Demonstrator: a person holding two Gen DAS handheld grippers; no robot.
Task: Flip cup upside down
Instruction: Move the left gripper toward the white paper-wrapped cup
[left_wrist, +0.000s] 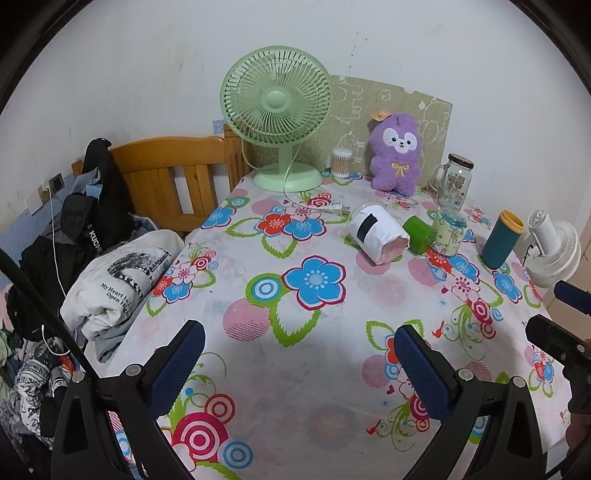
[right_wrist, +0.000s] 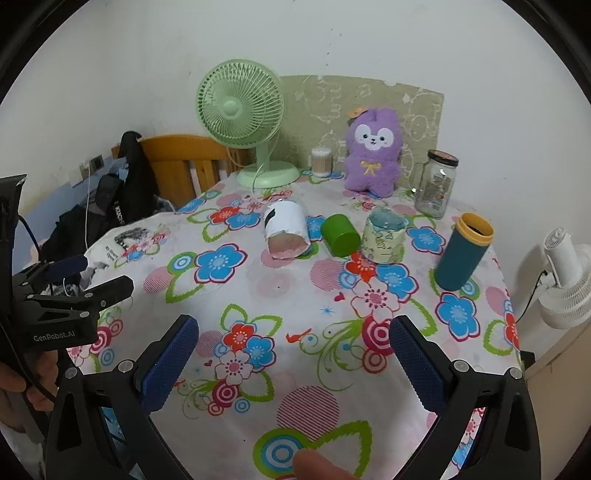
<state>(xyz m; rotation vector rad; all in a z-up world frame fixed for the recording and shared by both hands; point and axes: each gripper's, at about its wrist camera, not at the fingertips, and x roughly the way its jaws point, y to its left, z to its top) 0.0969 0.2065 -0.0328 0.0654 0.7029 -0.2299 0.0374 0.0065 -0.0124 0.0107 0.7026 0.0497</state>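
Left hand-held gripper (left_wrist: 299, 354): released, its two blue-padded fingers spread wide with nothing between them, hovering above the near part of the worktop.
Right hand-held gripper (right_wrist: 293, 350): released as well, fingers wide apart and holding nothing, above the near edge of the worktop; from the left wrist view only its dark tips show at the right border.
Worktop (left_wrist: 295, 369): covered by a white cloth printed with blue, red and pink flowers.
Cup (right_wrist: 463, 251): teal with a yellow rim, standing mouth up near the right side of the worktop, well apart from both hand-held grippers; also seen at (left_wrist: 502, 239).
White roll (left_wrist: 378, 233): lying on its side near the middle, a black patch on its wrapper, pink end facing the camera.
Green cup (right_wrist: 340, 235): lying tipped over between the white roll and a pale patterned jar (right_wrist: 383, 236).
Glass jar (left_wrist: 453, 181): upright at the back right, with a handle and a dark lid.
Plush toy (left_wrist: 397, 155): purple, sitting at the back against the wall.
Green fan (left_wrist: 277, 110): standing at the back left of the worktop, its plug lying on the cloth.
White fan (right_wrist: 565, 280): beyond the right edge of the worktop.
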